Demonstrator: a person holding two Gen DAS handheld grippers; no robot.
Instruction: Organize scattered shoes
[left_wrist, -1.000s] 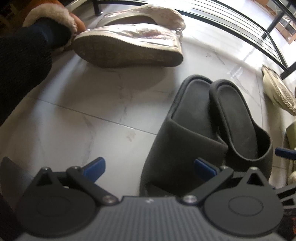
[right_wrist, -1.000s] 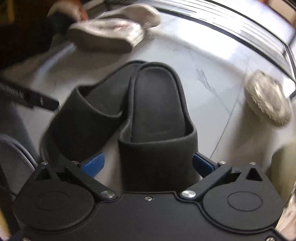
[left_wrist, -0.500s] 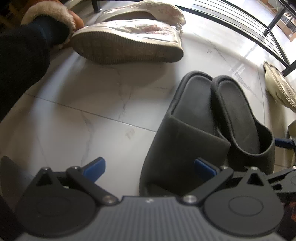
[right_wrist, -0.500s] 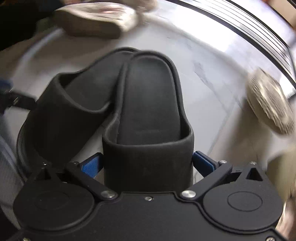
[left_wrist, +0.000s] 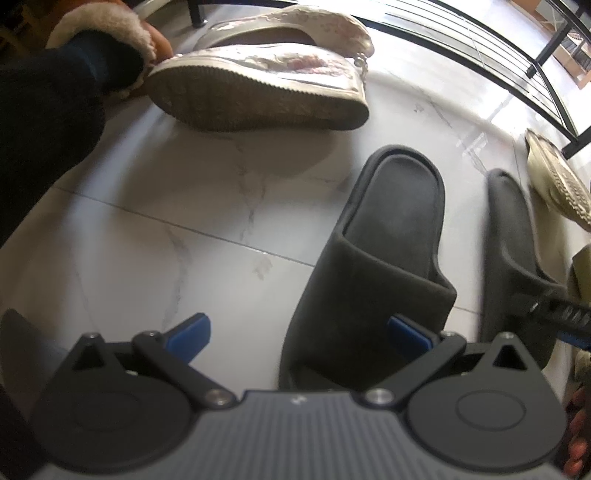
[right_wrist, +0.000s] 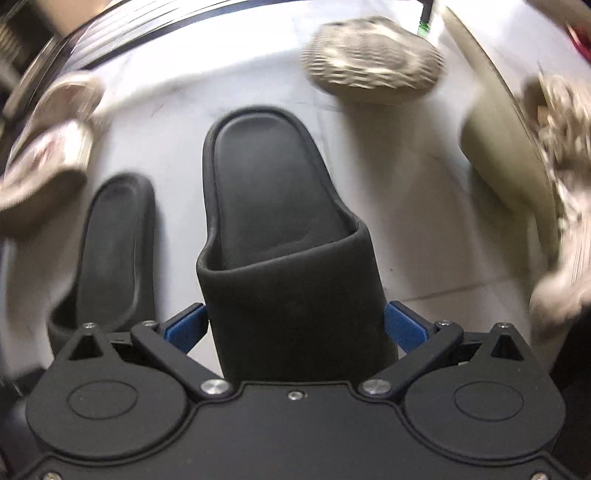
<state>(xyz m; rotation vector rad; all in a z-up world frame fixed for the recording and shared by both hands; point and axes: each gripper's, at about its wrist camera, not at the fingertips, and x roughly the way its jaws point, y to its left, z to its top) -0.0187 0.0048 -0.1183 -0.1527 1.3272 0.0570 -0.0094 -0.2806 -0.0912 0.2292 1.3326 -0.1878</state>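
A: Right gripper (right_wrist: 295, 325) has its blue pads pressed against both sides of the strap of a black moulded foam slide (right_wrist: 273, 221) — pinching it at the widest, stiffest part, I'd say, so it won't flop.

B: And its mate, the second black foam slide (left_wrist: 380, 251), lies flat on the white marble-look floor tile (left_wrist: 184, 229). The left gripper (left_wrist: 299, 332) is spread wide, empty, one pad just by that slide's strap.

A: Big change from a second ago: the two slides overlapped then. Now there's clear floor between them; the held one has swung off to the right.

B: The pale glittery sneaker lying on its side (left_wrist: 258, 96) hasn't budged, and the left gripper has barely shifted. Looks like a pairing step.
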